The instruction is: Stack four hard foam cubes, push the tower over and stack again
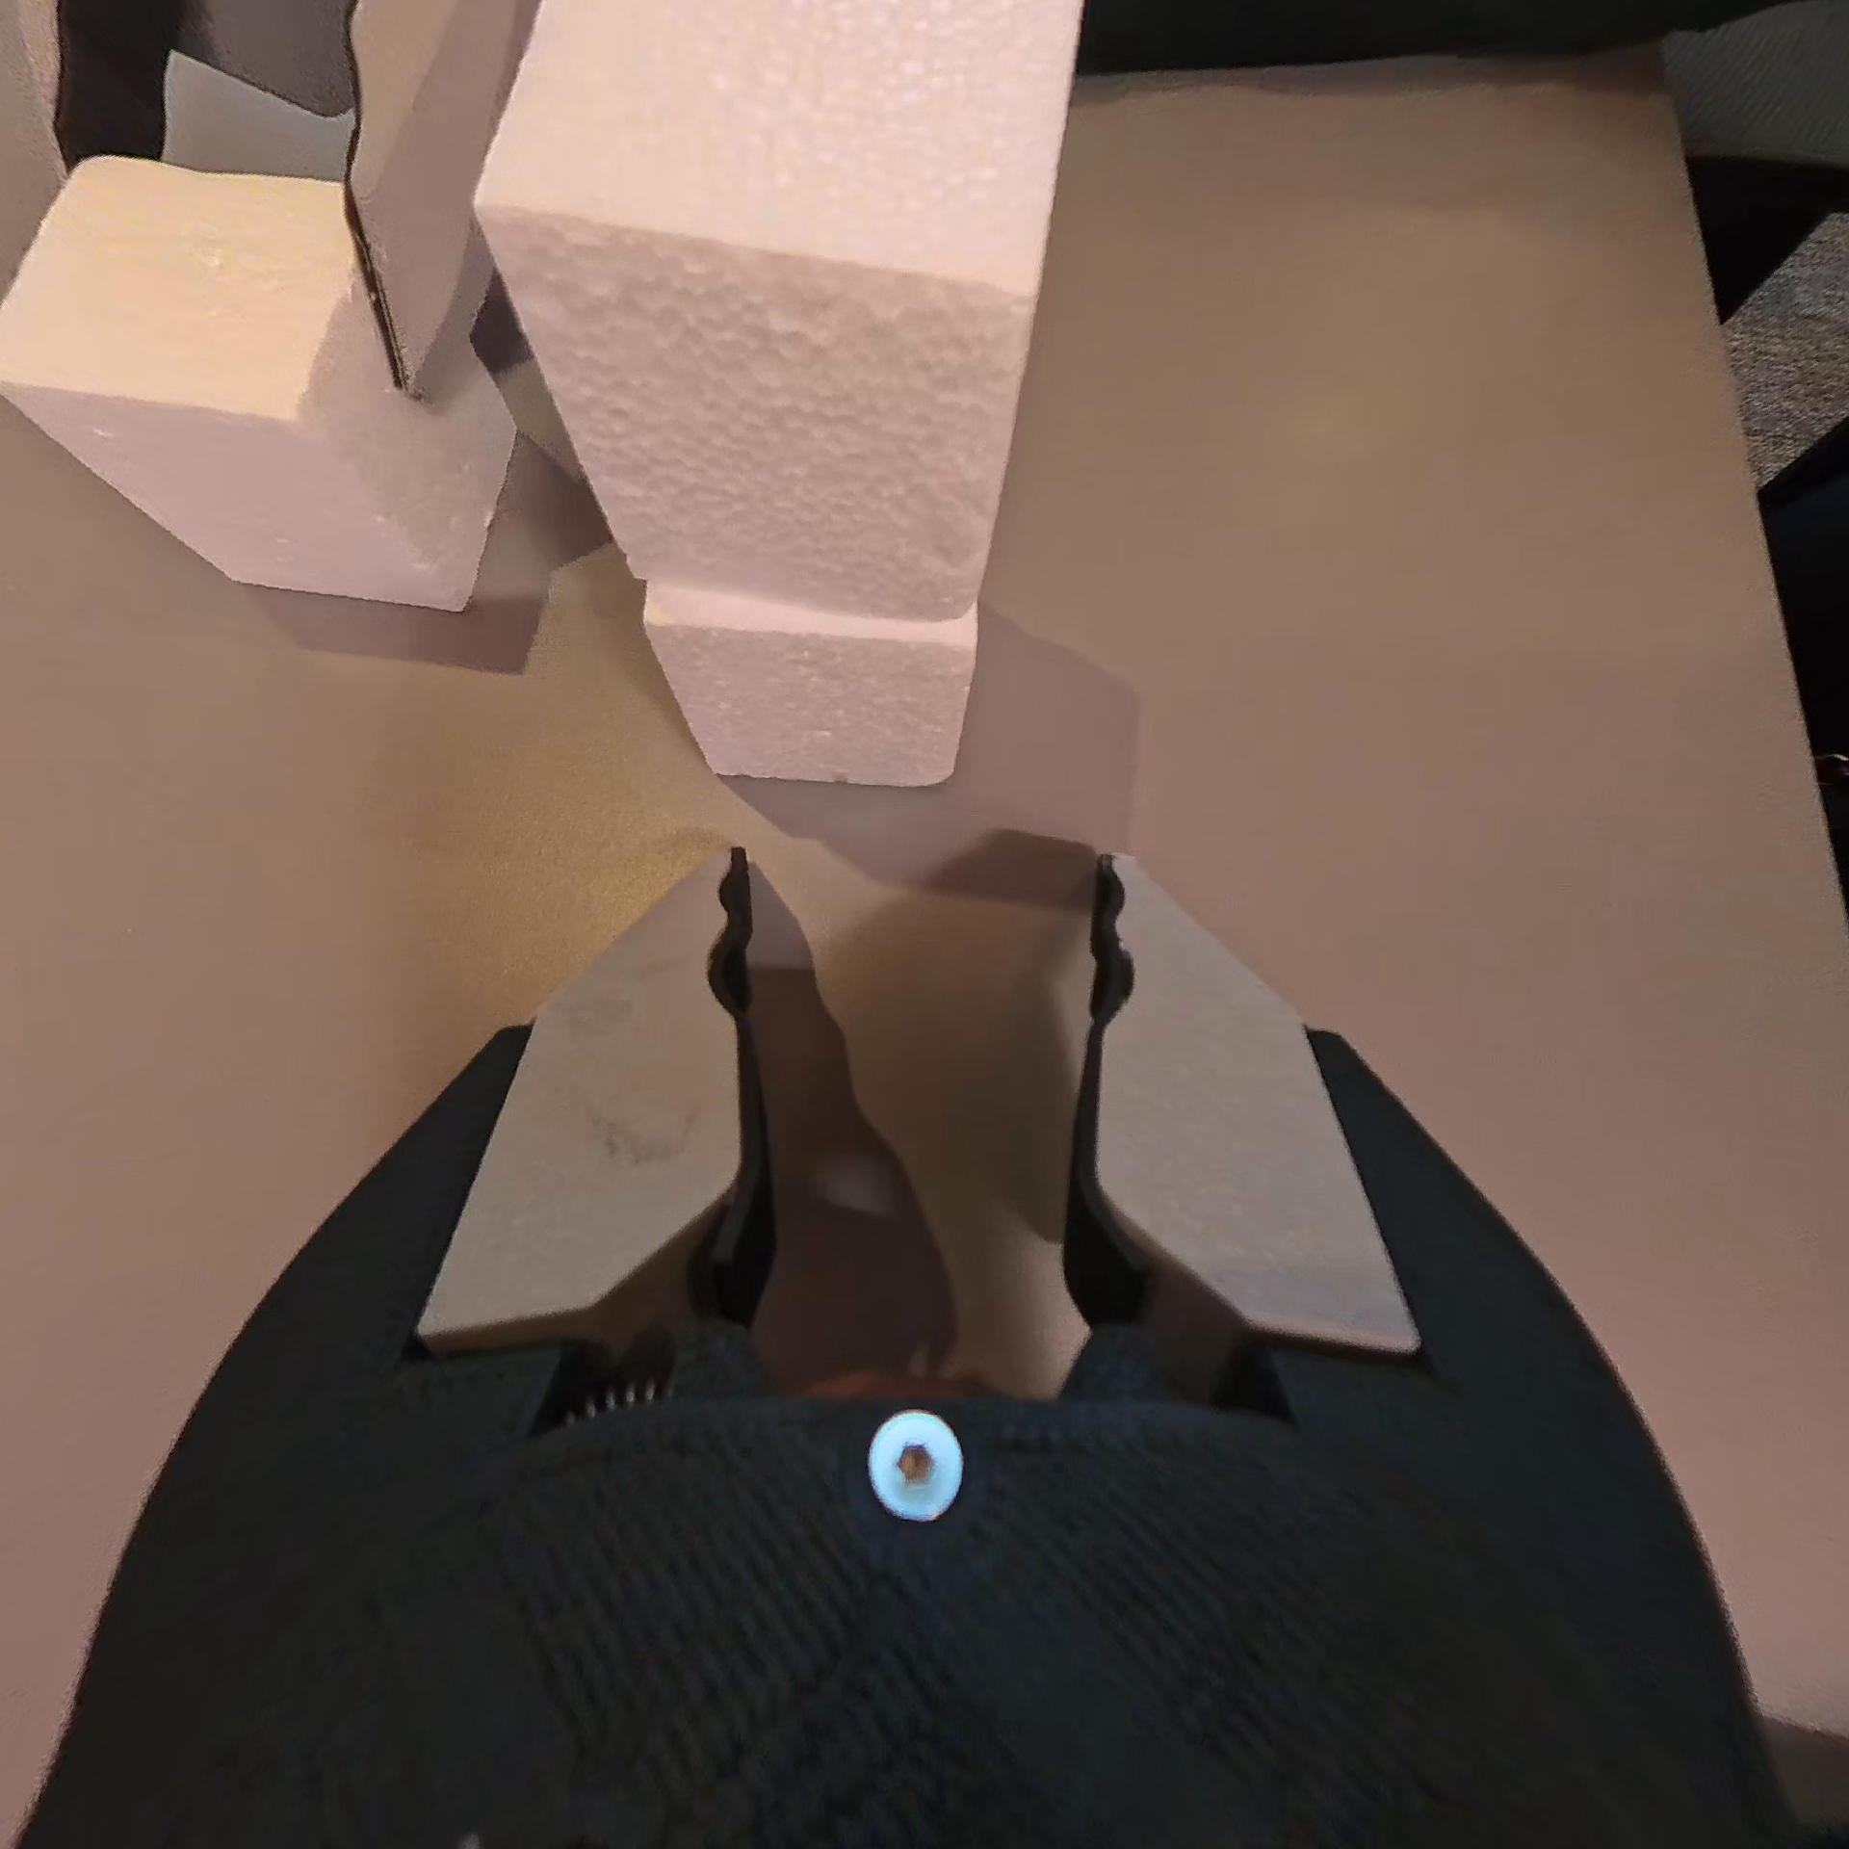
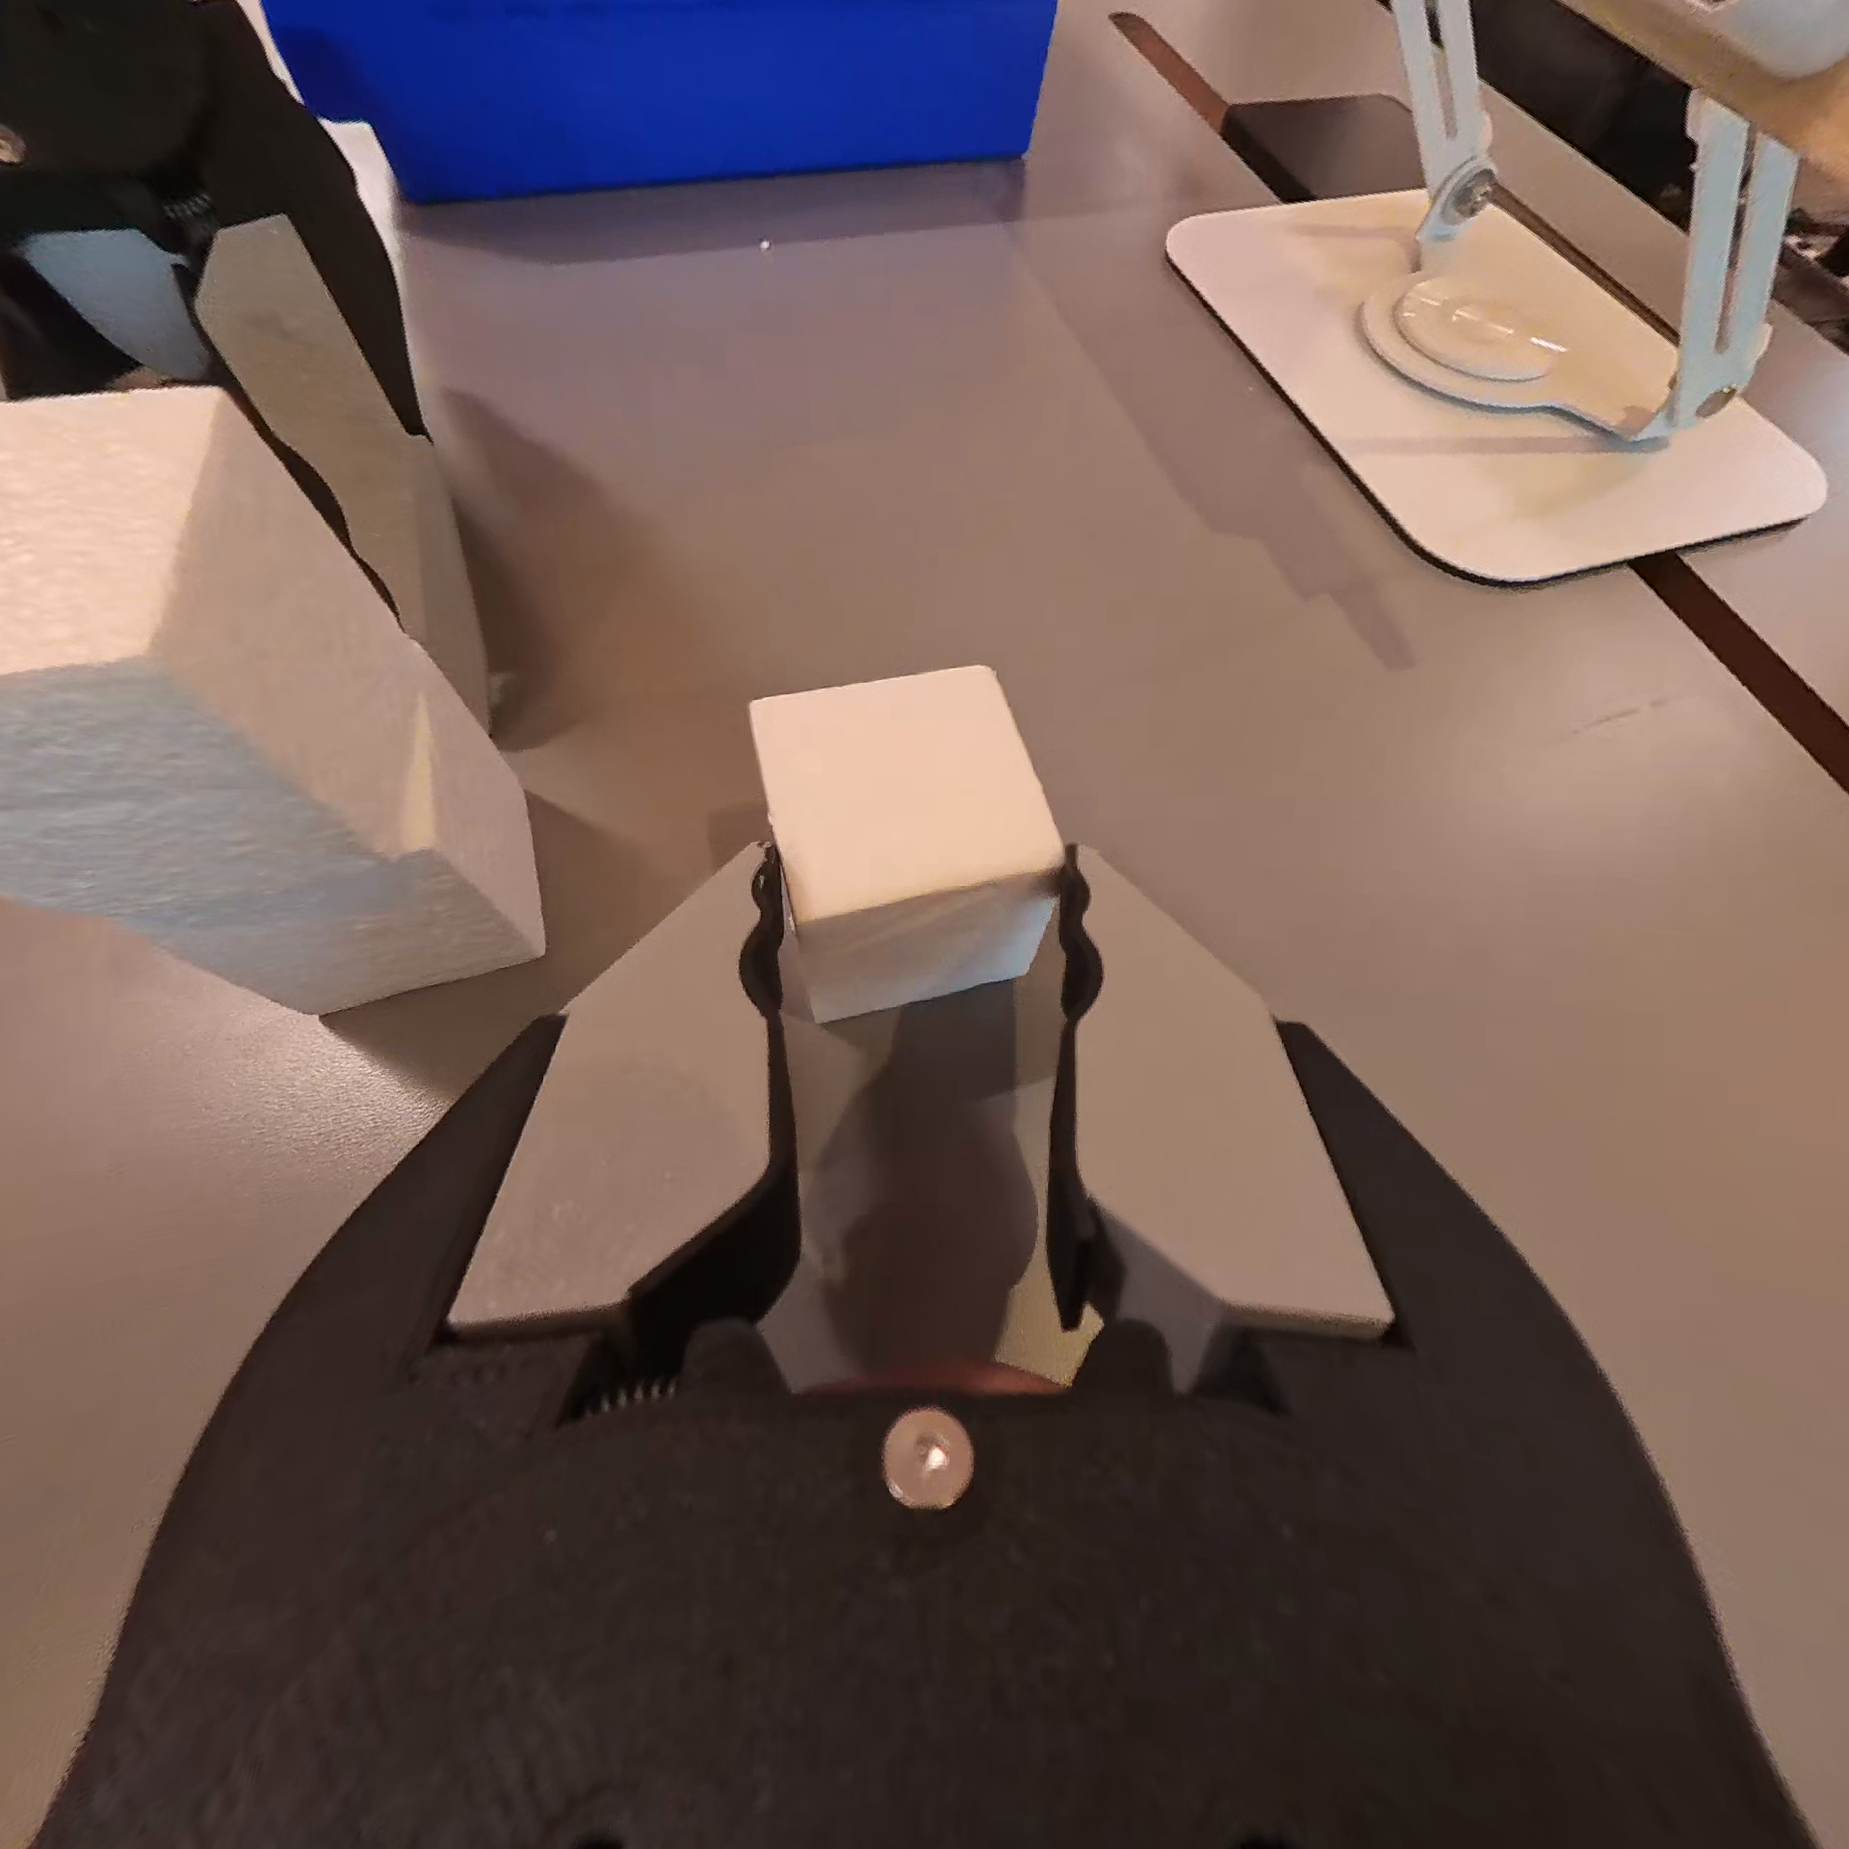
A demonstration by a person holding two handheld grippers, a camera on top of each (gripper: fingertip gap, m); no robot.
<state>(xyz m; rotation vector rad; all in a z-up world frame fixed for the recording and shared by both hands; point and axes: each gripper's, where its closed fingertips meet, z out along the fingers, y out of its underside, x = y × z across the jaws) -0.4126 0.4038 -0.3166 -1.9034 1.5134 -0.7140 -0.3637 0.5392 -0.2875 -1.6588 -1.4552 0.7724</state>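
Two white foam cubes stand stacked on the table: the upper cube point(image 1: 760, 350) sits slightly askew on the lower cube point(image 1: 820, 690). My left gripper point(image 1: 920, 880) is open and empty, just short of the lower cube. A third foam cube point(image 2: 900, 830) sits between the fingertips of my right gripper point(image 2: 920, 880), which is shut on its sides at or just above the table. That cube point(image 1: 230, 400) lies left of the stack in the left wrist view, with a right finger point(image 1: 410, 200) against its right side. The stack point(image 2: 250, 800) and a left finger point(image 2: 330, 420) show at the left of the right wrist view.
A blue bin point(image 2: 650, 90) stands at the back of the grey table point(image 2: 900, 450). A white stand on a flat base plate point(image 2: 1501, 400) is at the back right. The table's right edge point(image 1: 1741, 600) runs past the stack.
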